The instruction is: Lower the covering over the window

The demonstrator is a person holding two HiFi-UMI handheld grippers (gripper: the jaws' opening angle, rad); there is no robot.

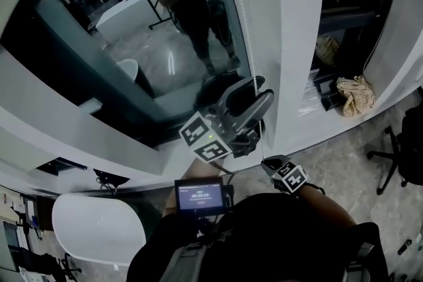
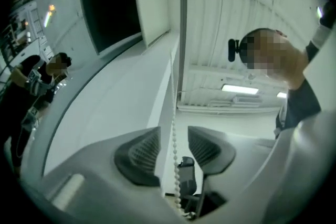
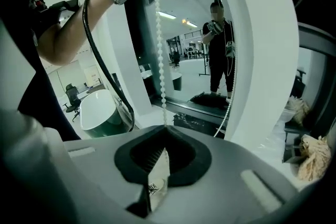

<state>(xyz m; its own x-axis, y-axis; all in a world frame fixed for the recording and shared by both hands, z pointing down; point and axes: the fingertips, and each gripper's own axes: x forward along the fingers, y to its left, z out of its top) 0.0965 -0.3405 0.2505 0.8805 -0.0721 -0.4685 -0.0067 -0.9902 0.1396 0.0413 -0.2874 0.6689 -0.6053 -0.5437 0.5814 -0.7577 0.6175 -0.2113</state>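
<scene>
I think the step now is pulling the bead chain (image 1: 242, 16) down, one hand after the other. The chain hangs by the white frame beside the window (image 1: 132, 36), in the middle of the head view, and the glass there is bare. The right gripper (image 3: 167, 131) is low and shut tight on the chain. The left gripper (image 2: 174, 136) is higher, jaws apart, with the chain between them but not squeezed. Next the left one should close and pull down
</scene>
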